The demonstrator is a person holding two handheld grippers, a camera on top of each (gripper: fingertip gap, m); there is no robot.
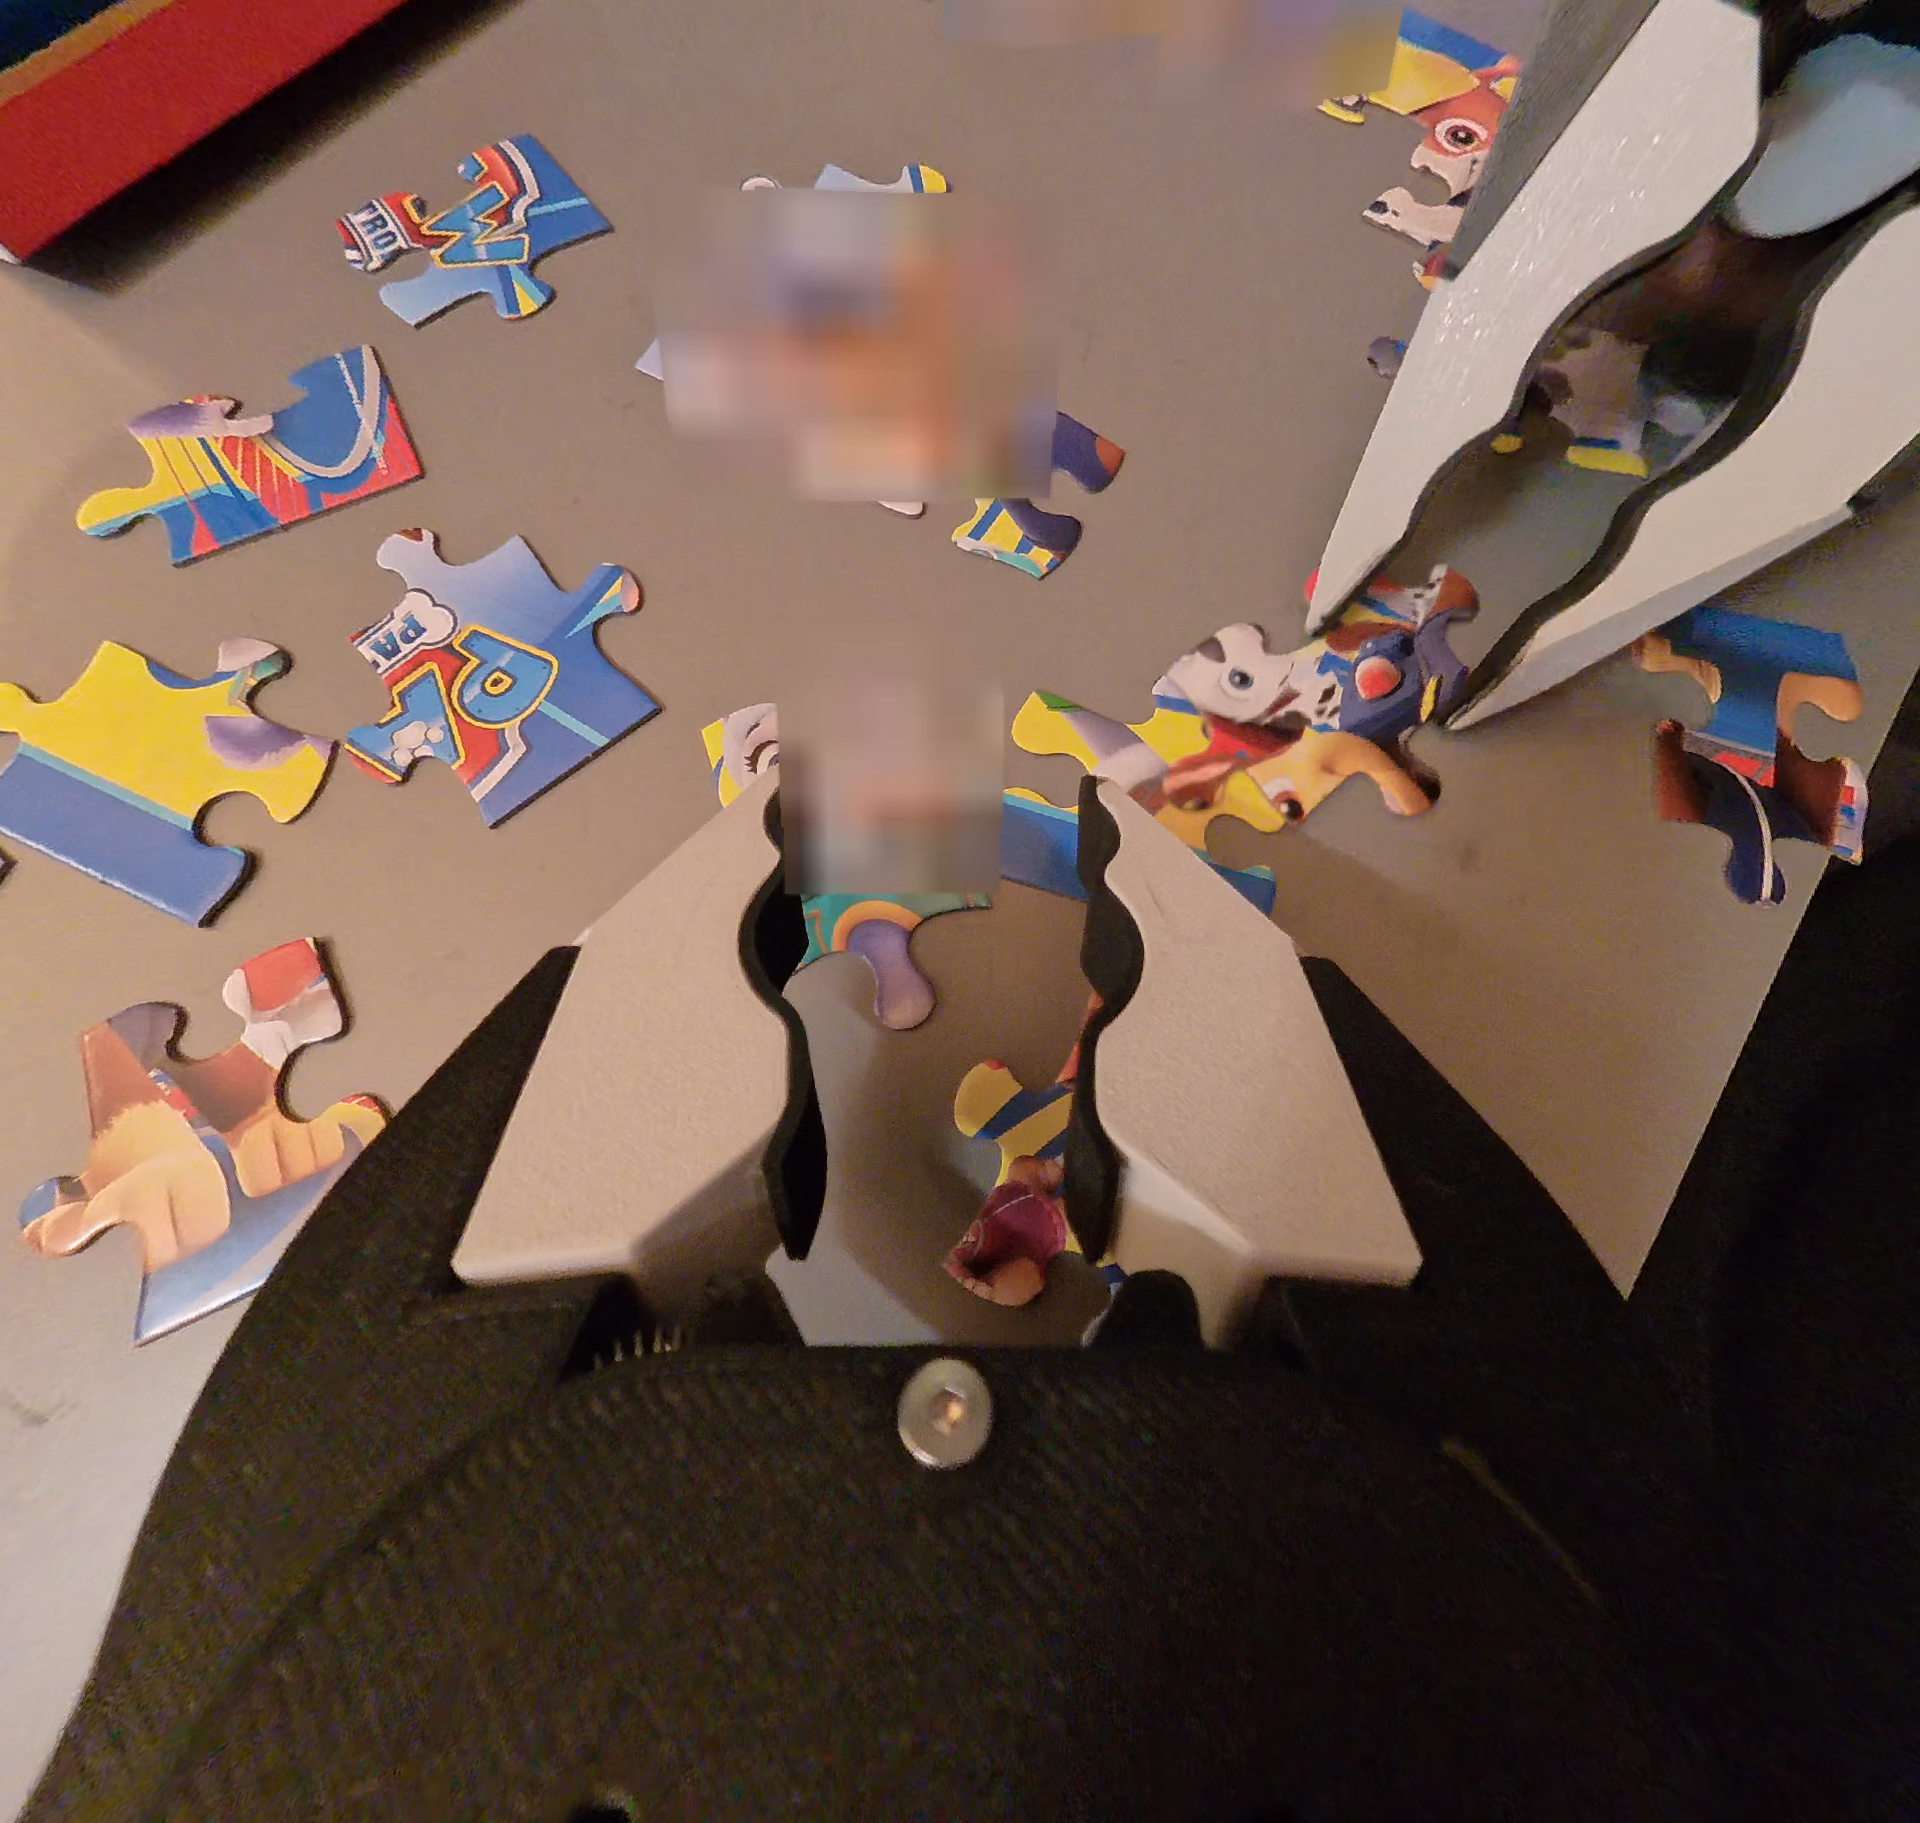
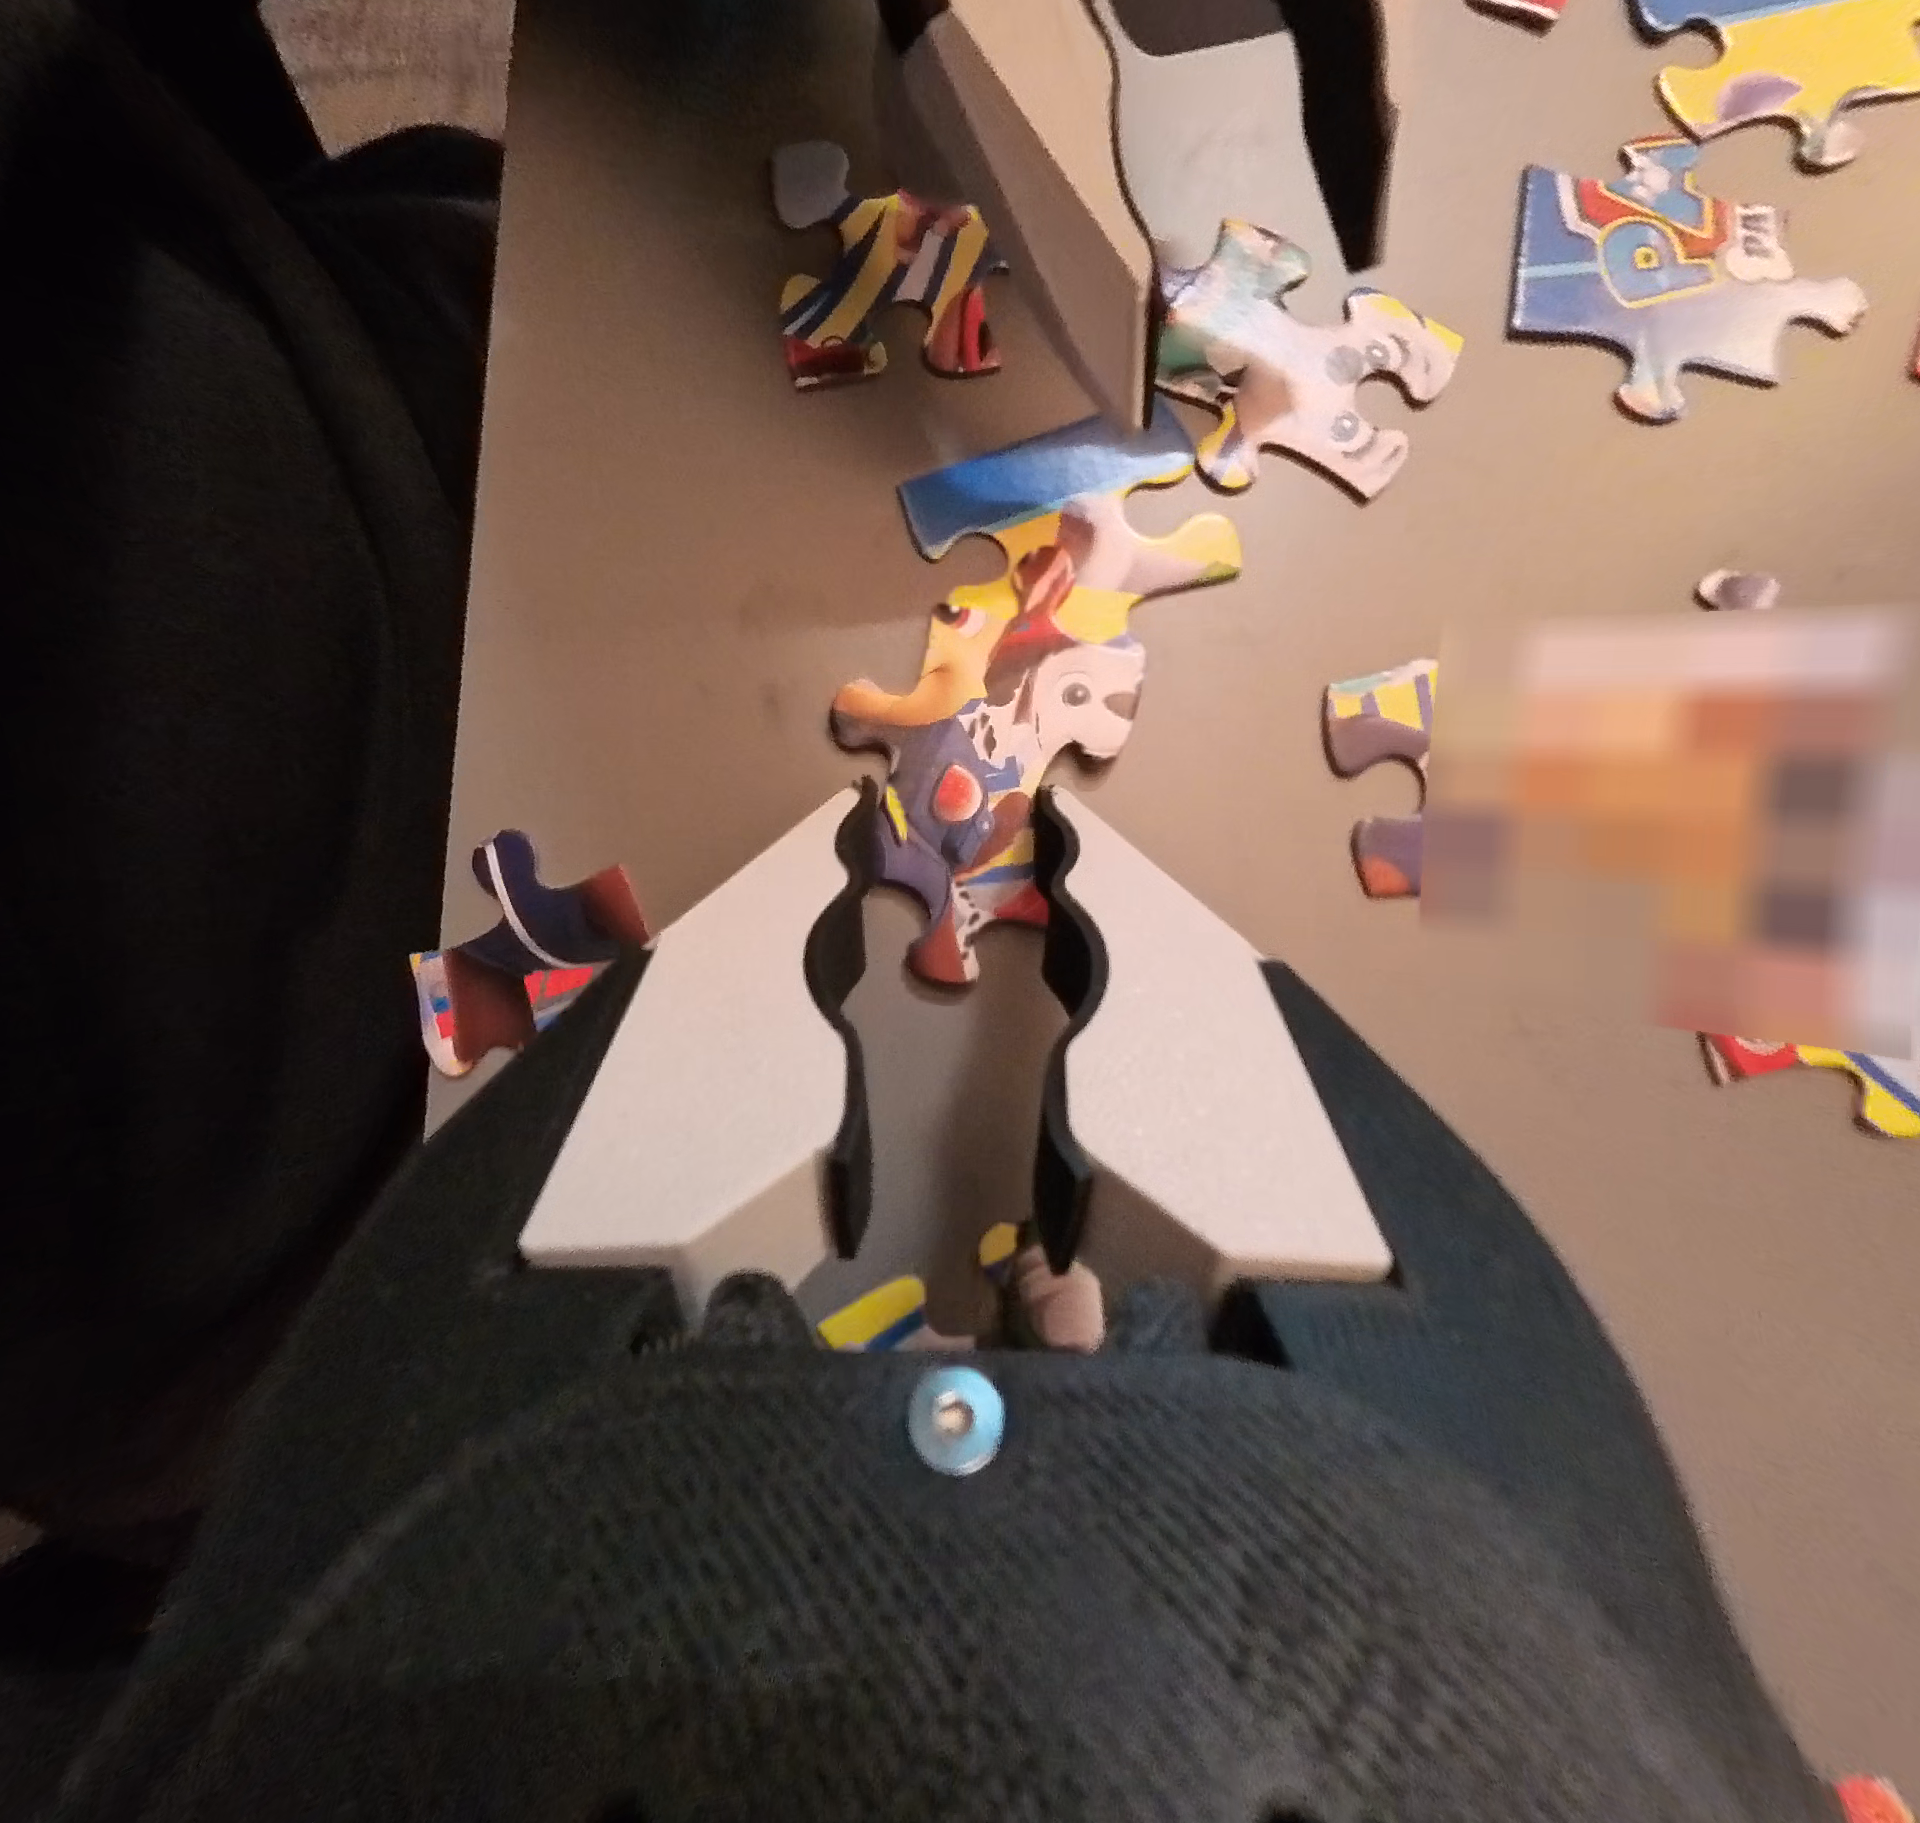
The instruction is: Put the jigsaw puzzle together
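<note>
Grey counter (image 1: 727,80), dim light, jigsaw mostly unassembled. Far left, a red box (image 1: 208,38) at the corner. Near it, loose pieces (image 1: 499,672) lie face up, well apart, none joined.

Centre: the left gripper (image 1: 930,807) has its jaws apart, holding nothing. It hovers over a teal-and-purple piece (image 1: 883,932) that lies flat on the counter between the fingers, with no pad pressing it.

Right of that, a short run looks fitted together: a yellow piece (image 1: 1247,786) against a navy-and-spotted piece (image 2: 1081,703).

Far right, the right gripper (image 1: 1387,672) comes down steeply. Its jaws are narrowed onto the near end of the navy-and-spotted piece, pads meeting both of its edges, and the piece is flat on the counter.

So only that small cluster is joined, and most pieces are unplaced.
</note>
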